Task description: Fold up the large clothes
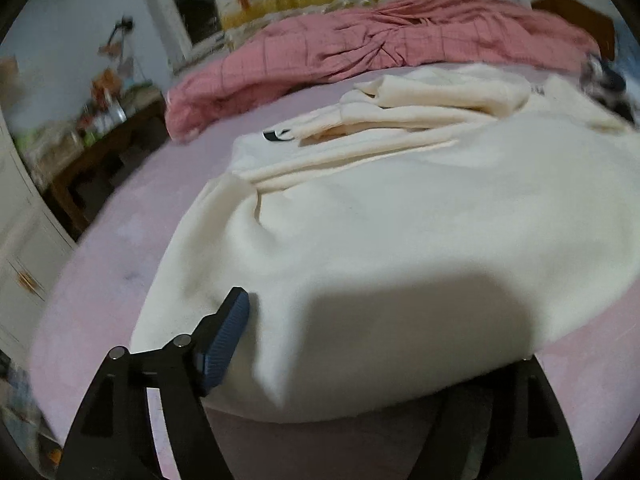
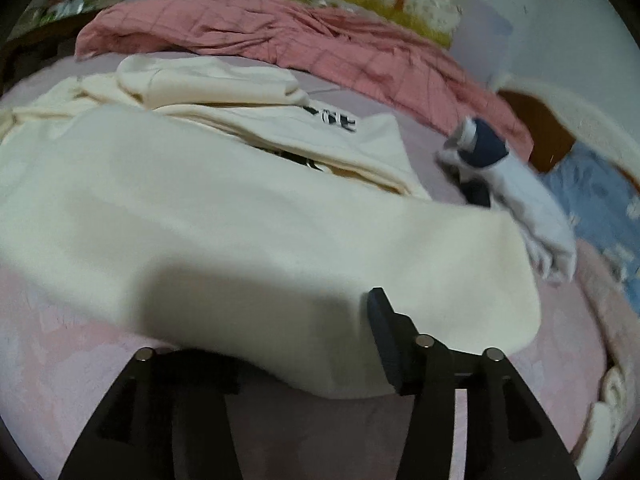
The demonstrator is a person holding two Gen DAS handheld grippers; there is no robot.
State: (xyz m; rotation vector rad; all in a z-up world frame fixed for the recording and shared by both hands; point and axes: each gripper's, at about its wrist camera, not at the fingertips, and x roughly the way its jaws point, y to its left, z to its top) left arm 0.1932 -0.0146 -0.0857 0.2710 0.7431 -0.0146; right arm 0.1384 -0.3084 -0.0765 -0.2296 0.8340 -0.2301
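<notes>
A large cream sweatshirt lies on the pink bed sheet, its sleeves and hood folded in at the far end, black lettering showing. It also shows in the right wrist view. My left gripper is wide open at the garment's near left hem; its left finger lies on the cloth and the right finger is hidden under the fabric. My right gripper is wide open at the near right hem; its right finger rests on the cloth, the left is under it.
A rumpled pink checked quilt lies across the far side of the bed. A dark wooden table with clutter stands at the left. White and navy clothes and a blue patterned cloth lie at the right.
</notes>
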